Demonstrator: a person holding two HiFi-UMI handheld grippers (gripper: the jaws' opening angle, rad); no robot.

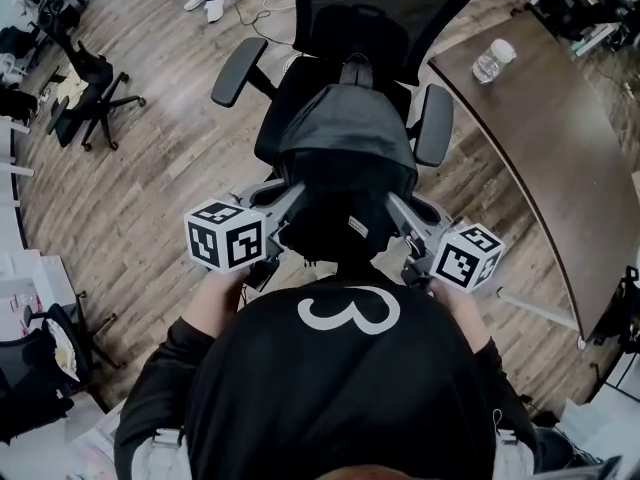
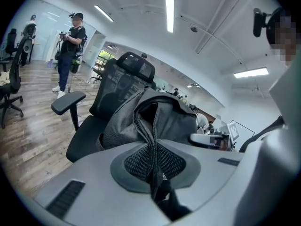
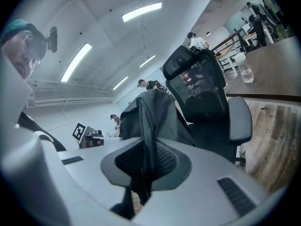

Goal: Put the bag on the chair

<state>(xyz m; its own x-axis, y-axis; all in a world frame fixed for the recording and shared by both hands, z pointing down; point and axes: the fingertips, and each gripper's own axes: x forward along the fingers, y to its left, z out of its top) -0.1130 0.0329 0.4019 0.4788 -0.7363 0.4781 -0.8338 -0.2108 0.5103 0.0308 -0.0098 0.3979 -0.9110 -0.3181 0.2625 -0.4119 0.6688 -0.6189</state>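
Clenching the bag (image 1: 345, 153) by its side edges in the left gripper (image 1: 283, 206) and right gripper (image 1: 397, 208), hanging it over the chair (image 1: 345, 13) seat at twelve o'clock. Best lowering both sides evenly, settling it centred before releasing.

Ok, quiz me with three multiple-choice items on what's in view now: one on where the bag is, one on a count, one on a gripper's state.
1. Where is the bag? A on the floor; B held at the chair; C on a shelf.
2. How many bottles stand on the table? A one; B none; C three.
3. The left gripper is: A open, empty; B out of view; C shut on the bag.
Answers: B, the head view shows it held over the seat; A, a single bottle stands there; C, bag fabric is pinched between its jaws.
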